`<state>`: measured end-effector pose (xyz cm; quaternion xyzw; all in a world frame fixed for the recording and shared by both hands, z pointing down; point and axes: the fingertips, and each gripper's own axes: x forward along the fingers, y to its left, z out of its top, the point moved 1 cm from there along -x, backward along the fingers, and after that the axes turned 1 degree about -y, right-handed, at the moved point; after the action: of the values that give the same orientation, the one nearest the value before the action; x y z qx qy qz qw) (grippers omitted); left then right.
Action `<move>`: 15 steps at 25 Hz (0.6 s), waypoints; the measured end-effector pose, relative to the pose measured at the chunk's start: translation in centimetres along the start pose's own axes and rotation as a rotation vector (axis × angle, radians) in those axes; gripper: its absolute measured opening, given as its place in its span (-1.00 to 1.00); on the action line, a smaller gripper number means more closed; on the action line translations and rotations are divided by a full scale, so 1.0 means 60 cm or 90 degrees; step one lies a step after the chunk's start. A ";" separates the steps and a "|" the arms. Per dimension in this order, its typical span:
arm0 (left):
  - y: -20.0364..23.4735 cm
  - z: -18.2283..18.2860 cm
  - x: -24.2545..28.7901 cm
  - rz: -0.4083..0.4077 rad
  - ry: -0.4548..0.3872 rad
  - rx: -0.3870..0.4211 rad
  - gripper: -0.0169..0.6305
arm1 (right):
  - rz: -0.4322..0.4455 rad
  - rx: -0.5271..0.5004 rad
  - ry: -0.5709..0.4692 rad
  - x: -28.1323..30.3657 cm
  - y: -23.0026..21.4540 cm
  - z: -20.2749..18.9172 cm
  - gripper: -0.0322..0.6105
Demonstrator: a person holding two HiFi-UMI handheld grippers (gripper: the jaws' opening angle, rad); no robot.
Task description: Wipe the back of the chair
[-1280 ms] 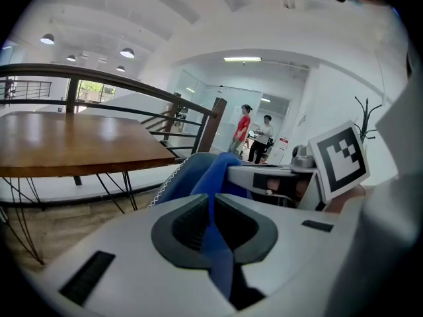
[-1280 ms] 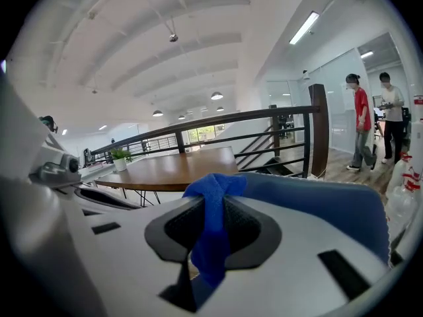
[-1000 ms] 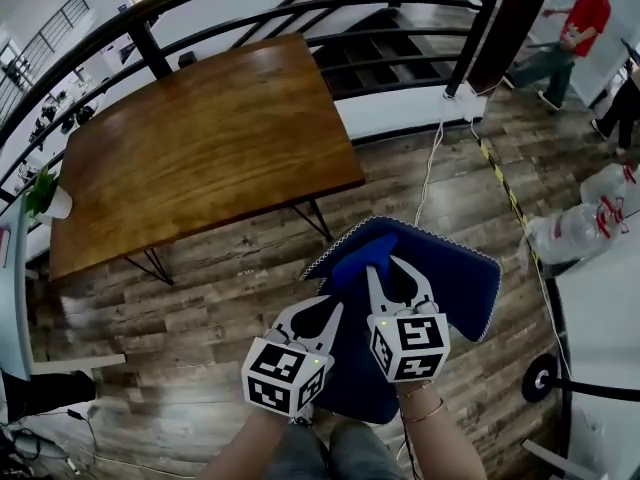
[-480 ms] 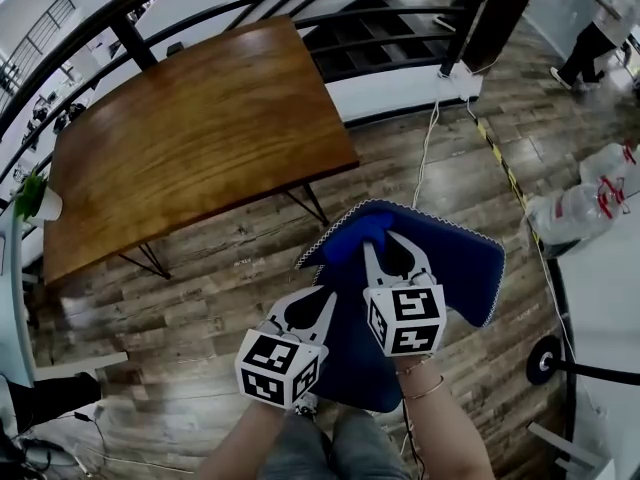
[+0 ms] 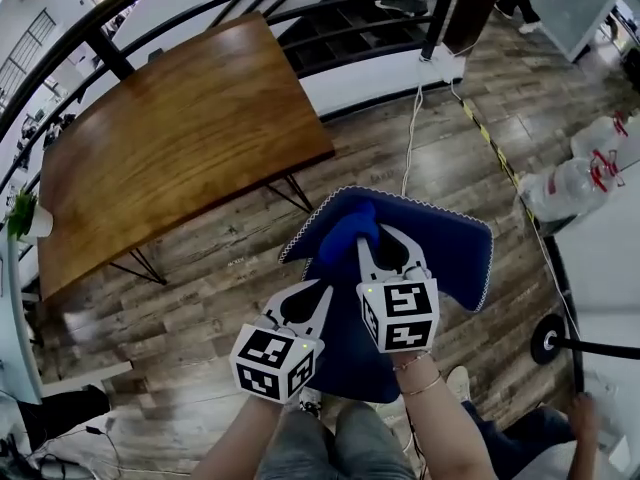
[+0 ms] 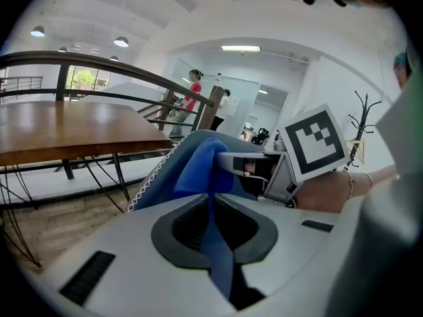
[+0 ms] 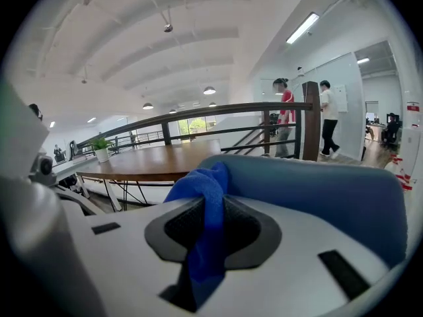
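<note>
A chair with dark blue upholstery and white piped edges [image 5: 450, 248] stands just in front of me. A bright blue cloth [image 5: 345, 230] lies bunched on its back near the left edge. My right gripper [image 5: 372, 236] is shut on the cloth [image 7: 208, 190], with the chair's padded top edge [image 7: 317, 190] right behind the jaws. My left gripper [image 5: 318, 294] sits lower left, shut on a hanging strip of the same cloth [image 6: 206, 177]. From there the right gripper [image 6: 232, 165] shows close ahead, against the chair [image 6: 158, 177].
A large wooden table [image 5: 180, 138] on thin black legs stands to the left of the chair. Behind it are a black railing [image 5: 300, 3] and stairs. A white cable [image 5: 412, 138] runs over the plank floor. Clear bags [image 5: 585, 173] lie at right. A potted plant [image 5: 25, 216] is far left.
Both grippers and the cloth keep their hold and place on the chair while the head view drifts. The people at upper right have moved off; a shoe and leg now show bottom right.
</note>
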<state>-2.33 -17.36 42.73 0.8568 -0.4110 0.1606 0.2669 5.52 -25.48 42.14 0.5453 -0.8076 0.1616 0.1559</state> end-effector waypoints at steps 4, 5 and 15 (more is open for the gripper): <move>-0.030 -0.002 0.019 -0.022 0.009 0.013 -0.83 | -0.028 0.015 0.009 -0.026 -0.047 -0.021 -0.64; -0.037 -0.003 0.024 -0.027 0.012 0.016 -0.83 | -0.034 0.014 0.012 -0.032 -0.057 -0.025 -0.65; -0.108 0.002 0.075 -0.082 0.029 0.040 -0.83 | -0.115 0.037 0.022 -0.109 -0.159 -0.051 -0.64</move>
<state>5.53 -16.85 42.72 0.8854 -0.3439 0.1753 0.2589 16.99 -22.08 42.96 0.6172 -0.7475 0.1794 0.1677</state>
